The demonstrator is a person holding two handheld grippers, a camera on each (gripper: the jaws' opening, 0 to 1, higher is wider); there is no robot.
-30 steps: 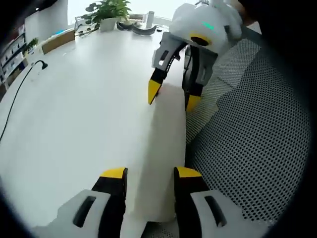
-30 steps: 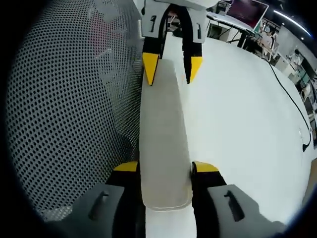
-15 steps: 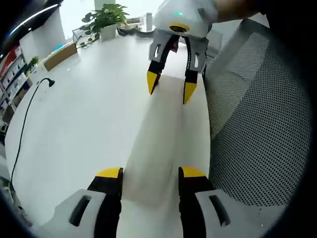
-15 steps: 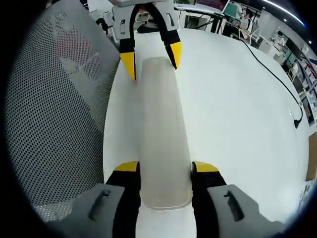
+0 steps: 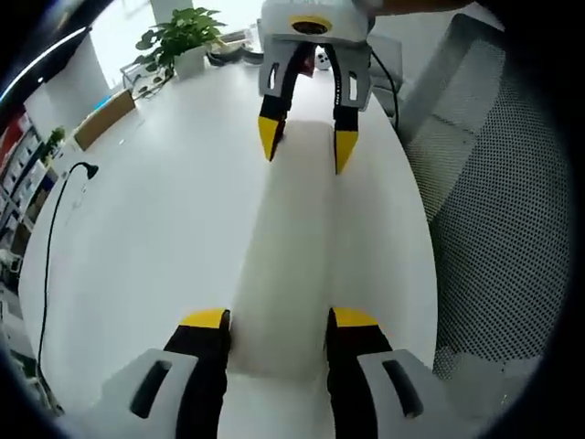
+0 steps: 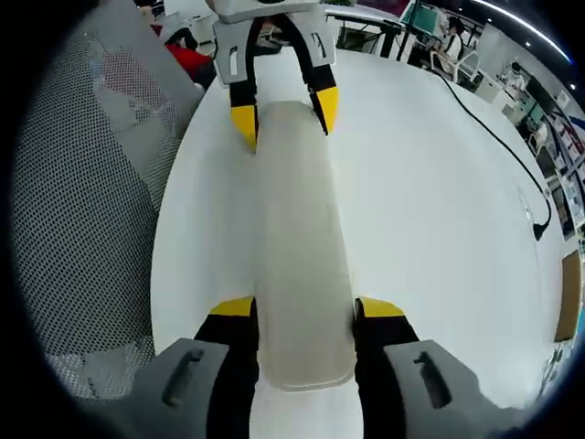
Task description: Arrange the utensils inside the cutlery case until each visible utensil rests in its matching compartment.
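We hold the long white cutlery case [image 5: 291, 247] by both ends over the white table [image 5: 146, 210]: our left gripper [image 5: 279, 322] has its yellow-tipped fingers [image 5: 207, 320] set against the two sides of the near end, and our right gripper [image 6: 304, 309] clasps the opposite end the same way. In each gripper view the case runs straight ahead from between our own fingers to the other gripper's tips. A mesh chair [image 6: 78, 183] stands beside the table's edge, and a potted plant [image 5: 178, 32] sits far beyond the fingers.
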